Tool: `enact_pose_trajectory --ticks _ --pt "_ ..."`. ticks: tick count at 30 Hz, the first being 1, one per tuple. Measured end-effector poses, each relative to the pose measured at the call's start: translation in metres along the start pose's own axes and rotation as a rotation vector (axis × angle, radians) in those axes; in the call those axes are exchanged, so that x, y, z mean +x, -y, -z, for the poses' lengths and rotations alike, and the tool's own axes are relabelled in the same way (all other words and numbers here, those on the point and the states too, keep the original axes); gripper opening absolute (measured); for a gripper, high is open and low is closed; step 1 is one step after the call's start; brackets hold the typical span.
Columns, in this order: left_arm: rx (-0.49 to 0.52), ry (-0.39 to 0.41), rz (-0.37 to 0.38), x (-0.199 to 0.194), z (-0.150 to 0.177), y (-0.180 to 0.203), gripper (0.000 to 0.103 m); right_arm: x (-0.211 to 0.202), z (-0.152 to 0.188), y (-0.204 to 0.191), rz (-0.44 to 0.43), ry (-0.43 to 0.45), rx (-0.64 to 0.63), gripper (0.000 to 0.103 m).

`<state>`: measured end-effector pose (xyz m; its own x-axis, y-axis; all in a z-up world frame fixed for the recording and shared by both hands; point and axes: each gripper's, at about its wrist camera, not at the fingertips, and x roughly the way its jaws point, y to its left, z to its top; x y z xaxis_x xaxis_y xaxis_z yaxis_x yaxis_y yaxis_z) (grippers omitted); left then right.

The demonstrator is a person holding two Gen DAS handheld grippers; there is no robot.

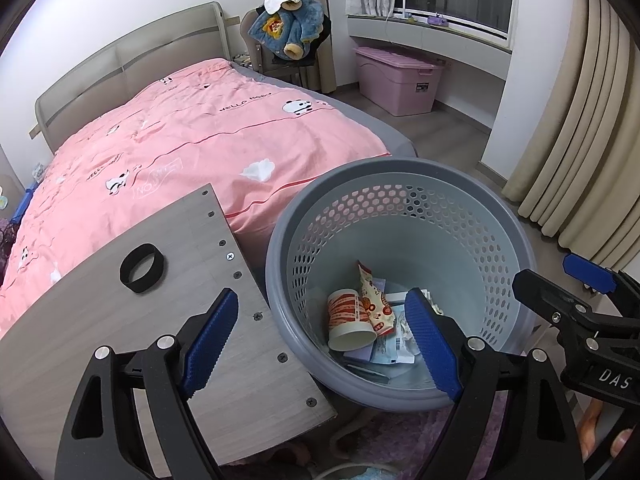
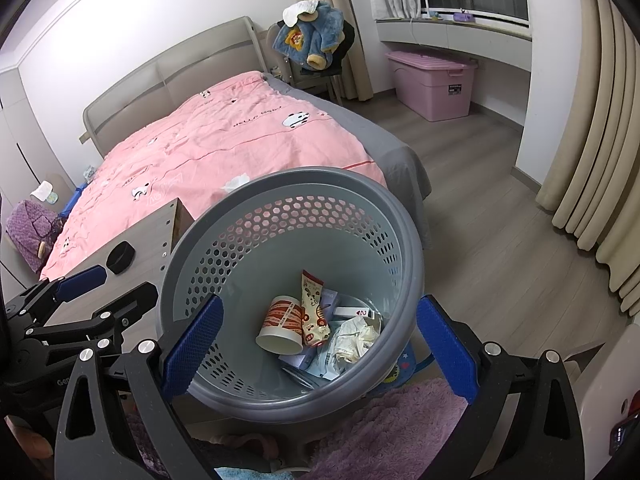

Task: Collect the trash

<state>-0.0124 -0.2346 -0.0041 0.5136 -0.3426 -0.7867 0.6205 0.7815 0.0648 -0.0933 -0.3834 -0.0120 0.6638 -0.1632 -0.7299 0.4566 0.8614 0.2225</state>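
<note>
While both of my tools hang over the grey basket point(image 1: 400, 216), nothing is gripped.

Left hand-held gripper point(image 1: 320, 340): jaws spread wide, empty, straddling the basket's near rim. Right hand-held gripper point(image 2: 320, 348): also wide apart, empty. Inside the basket: paper cup point(image 2: 282, 324) on its side, snack wrapper point(image 2: 314, 312) touching it, crumpled paper point(image 2: 354, 338) beside. Black ring point(image 1: 142, 268) on the wooden surface point(image 1: 100, 320) by the bed point(image 1: 180, 144).

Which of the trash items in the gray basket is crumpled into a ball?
The white tissue wad, lying at the right of the basket floor. The paper cup keeps its shape, and the snack wrapper is only creased.
</note>
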Motion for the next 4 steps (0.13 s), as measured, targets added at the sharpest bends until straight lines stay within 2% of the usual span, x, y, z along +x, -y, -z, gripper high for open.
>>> enact_pose_trajectory --ticks 4 --pt "0.000 0.000 -0.003 -0.0002 -0.0007 0.0000 0.082 0.0008 0.0015 -0.0013 0.000 -0.002 -0.001 0.095"
